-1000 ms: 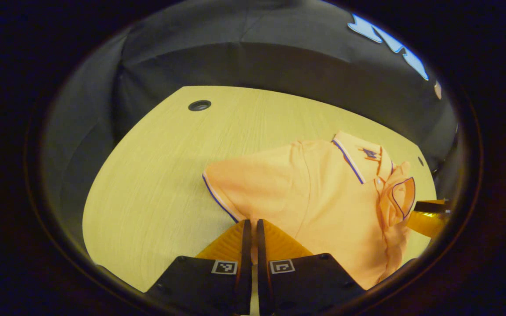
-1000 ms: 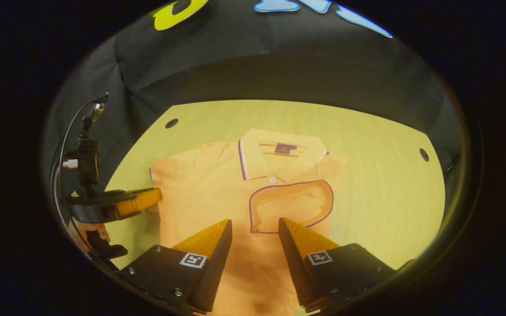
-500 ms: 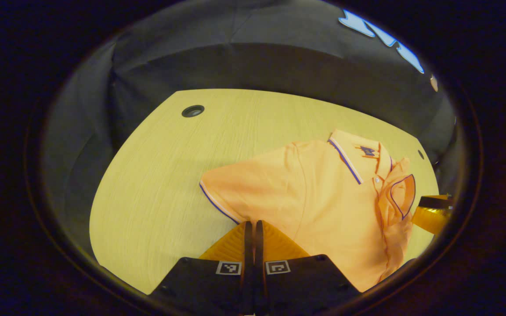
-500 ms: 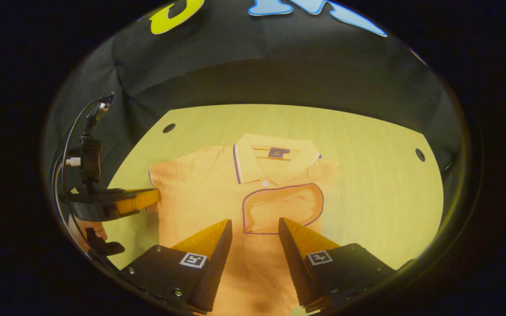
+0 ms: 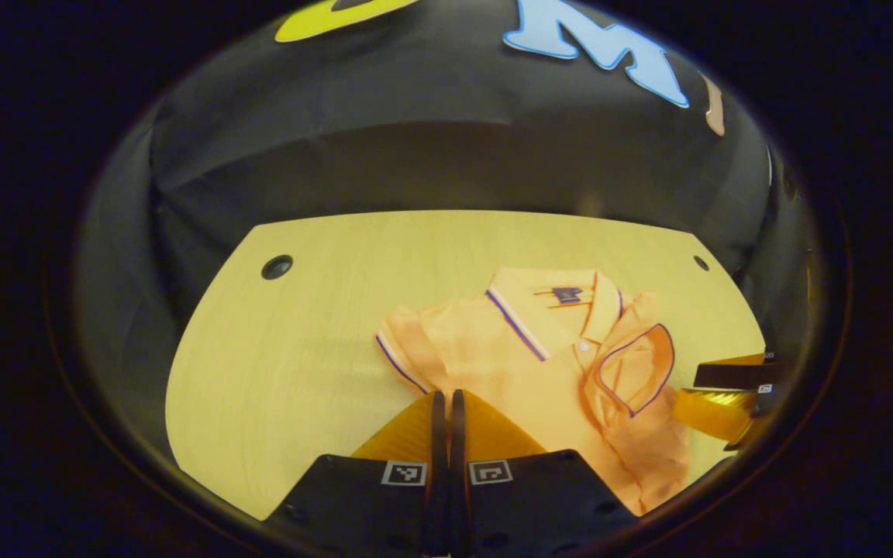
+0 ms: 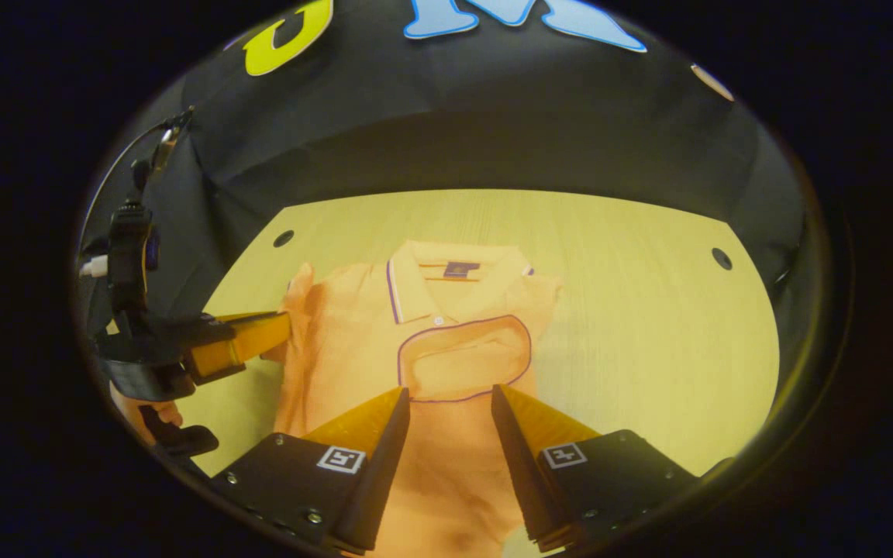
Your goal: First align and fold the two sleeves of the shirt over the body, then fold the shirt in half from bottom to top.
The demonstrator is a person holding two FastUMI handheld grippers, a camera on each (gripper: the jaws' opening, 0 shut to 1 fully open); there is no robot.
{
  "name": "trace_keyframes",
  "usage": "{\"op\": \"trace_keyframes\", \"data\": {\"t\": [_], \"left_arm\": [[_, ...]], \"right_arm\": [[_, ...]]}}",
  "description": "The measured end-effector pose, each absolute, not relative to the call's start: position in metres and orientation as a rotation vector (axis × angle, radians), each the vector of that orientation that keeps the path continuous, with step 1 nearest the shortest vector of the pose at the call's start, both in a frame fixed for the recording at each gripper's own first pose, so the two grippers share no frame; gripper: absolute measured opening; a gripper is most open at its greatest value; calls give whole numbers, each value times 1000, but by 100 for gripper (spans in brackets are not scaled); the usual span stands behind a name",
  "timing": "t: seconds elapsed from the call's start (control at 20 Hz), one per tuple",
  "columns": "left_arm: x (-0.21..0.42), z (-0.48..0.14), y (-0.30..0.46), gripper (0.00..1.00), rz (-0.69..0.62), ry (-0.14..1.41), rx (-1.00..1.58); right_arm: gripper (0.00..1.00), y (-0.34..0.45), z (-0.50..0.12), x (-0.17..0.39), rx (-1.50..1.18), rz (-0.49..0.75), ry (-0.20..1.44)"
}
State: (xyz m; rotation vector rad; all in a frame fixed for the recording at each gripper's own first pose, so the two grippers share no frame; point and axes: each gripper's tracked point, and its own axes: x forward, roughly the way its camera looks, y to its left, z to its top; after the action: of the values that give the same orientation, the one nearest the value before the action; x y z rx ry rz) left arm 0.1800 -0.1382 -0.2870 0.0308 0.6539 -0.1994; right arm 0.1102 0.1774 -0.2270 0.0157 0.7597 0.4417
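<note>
Left tool pinches shirt sleeve — lifted off table.

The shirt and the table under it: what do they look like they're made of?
The shirt looks like soft knit cotton, matte orange with dark piping: it bunches and wrinkles where the left tool pinches its sleeve. The table looks like pale wood or wood-look laminate, given its fine straight grain lines and smooth, low sheen; which one I can't tell.

Black gripper bodies, square markers
</note>
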Motion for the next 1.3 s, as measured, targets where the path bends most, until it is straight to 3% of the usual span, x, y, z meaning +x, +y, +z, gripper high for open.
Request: {"op": "trace_keyframes", "data": {"t": [0.45, 0.9, 1.05, 1.1, 1.15, 1.25, 1.3], "left_arm": [[164, -304, -239, 6, -355, 712, 32], [160, -339, -247, 6, -293, 804, 12], [159, -341, -244, 15, -279, 807, 10], [158, -340, -245, 31, -279, 811, 15], [158, -339, -238, 34, -255, 808, 36], [156, -336, -240, 53, -262, 802, 34], [155, -334, -241, 54, -266, 799, 27]], "right_arm": [[68, 136, -234, 94, 55, 365, 772], [68, 103, -239, 82, 93, 309, 787], [68, 99, -239, 79, 94, 310, 790], [68, 99, -240, 78, 94, 311, 788], [68, 100, -239, 78, 93, 312, 786], [68, 101, -237, 77, 93, 317, 781], [68, 101, -237, 75, 92, 318, 779]]}}
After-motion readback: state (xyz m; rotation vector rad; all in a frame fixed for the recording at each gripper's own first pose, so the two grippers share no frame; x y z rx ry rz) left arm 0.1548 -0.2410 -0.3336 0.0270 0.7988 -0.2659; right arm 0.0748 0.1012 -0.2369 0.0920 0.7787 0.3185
